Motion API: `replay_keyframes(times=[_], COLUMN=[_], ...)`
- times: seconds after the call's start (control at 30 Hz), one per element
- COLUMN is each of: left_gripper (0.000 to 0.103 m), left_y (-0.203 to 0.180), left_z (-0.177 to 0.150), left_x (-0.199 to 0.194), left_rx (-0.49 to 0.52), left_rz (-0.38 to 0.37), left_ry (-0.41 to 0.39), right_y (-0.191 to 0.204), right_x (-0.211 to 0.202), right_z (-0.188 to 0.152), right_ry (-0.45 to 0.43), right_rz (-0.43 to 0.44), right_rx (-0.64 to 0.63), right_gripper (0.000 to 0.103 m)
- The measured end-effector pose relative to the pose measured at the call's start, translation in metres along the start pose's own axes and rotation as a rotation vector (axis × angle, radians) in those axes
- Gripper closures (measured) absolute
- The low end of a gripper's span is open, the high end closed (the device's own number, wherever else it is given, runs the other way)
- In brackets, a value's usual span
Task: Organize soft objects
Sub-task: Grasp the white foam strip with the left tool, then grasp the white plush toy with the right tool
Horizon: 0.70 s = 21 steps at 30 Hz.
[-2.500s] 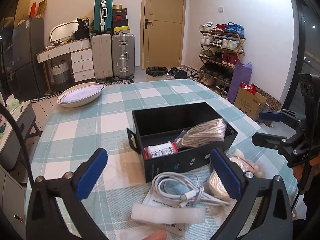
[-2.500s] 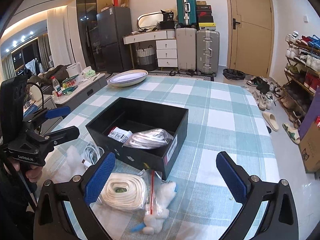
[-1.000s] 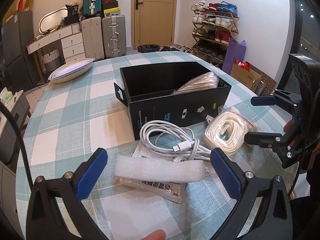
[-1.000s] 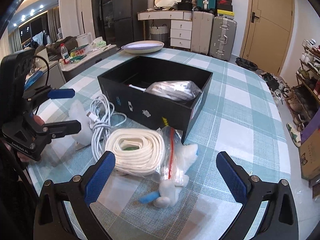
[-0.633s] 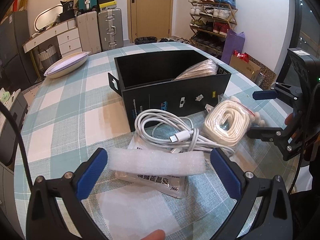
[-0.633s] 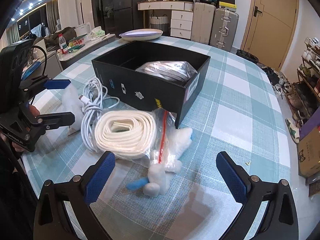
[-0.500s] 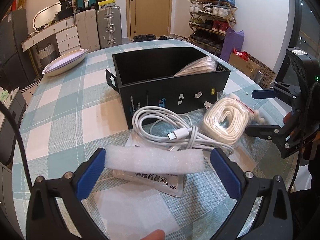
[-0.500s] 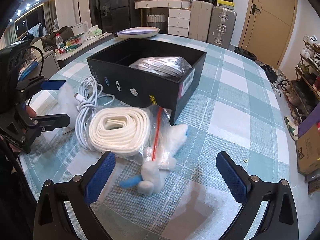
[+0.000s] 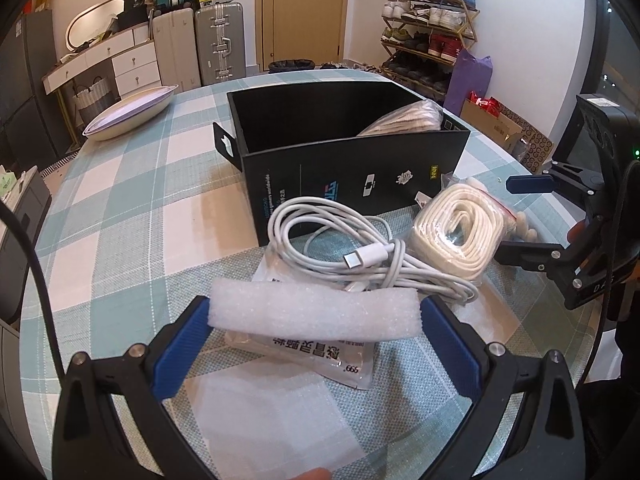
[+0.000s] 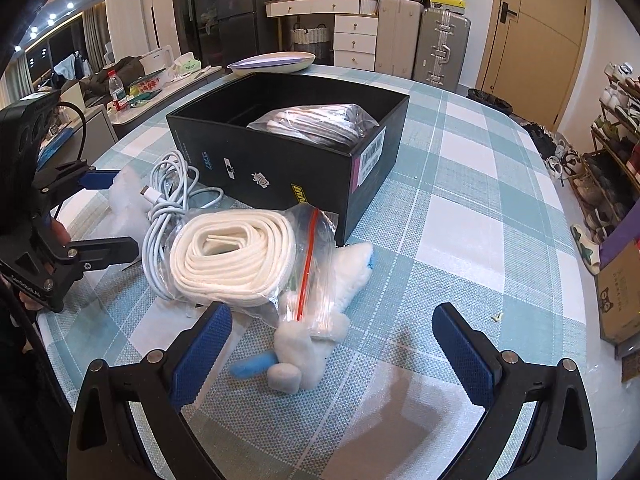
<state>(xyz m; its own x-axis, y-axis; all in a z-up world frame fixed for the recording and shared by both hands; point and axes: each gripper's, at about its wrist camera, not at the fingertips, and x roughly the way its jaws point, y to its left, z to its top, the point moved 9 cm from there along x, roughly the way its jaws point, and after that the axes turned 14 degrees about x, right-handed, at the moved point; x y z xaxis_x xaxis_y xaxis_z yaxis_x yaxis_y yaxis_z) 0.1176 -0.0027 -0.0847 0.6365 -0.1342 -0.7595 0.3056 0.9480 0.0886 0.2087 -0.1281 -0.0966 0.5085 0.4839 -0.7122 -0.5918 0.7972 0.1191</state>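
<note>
A black box (image 9: pixel 352 168) stands mid-table with a bagged grey bundle (image 10: pixel 316 122) inside. In front of it lie a white cable (image 9: pixel 352 256), a bagged white rope coil (image 10: pixel 236 256), a white plush toy (image 10: pixel 316 328) and a flat white packet (image 9: pixel 320 354). My left gripper (image 9: pixel 314 320) is wide open, with a white foam strip (image 9: pixel 314 312) spanning between its pads, touching both. My right gripper (image 10: pixel 328 344) is open and empty, just in front of the plush toy and the rope bag.
A green-checked cloth (image 10: pixel 460 208) covers the table. A shallow white bowl (image 9: pixel 128 114) sits at the far left. Suitcases (image 9: pixel 218 42), a dresser and a shoe rack (image 9: pixel 428 36) stand beyond. A cardboard box (image 10: pixel 620 292) is on the floor right.
Both grippers have come down and forward toward the items in front of the box. The foam strip now sits between the left pads. The right gripper is nearer the plush toy.
</note>
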Motion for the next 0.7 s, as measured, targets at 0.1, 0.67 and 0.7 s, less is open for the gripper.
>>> replay_keyframes(times=[0.1,0.67,0.7], left_gripper=[0.008,0.012,0.012], left_y=[0.0,-0.009,-0.008], left_z=[0.001,0.009,0.009], left_x=[-0.001,-0.015,-0.015], left_rx=[-0.003,0.053,0.05], left_rz=[-0.022,-0.027,-0.025], left_ry=[-0.007,-0.051,-0.053], right_y=[0.001,0.007,0.008], right_x=[0.001,0.001,0.0], right_z=[0.001,-0.006,-0.007], right_ry=[-0.006,-0.011,-0.012], right_rz=[0.004,0.03,0.028], right_rx=[-0.001,-0.025,-0.031], right_gripper=[0.001,0.047,0.052])
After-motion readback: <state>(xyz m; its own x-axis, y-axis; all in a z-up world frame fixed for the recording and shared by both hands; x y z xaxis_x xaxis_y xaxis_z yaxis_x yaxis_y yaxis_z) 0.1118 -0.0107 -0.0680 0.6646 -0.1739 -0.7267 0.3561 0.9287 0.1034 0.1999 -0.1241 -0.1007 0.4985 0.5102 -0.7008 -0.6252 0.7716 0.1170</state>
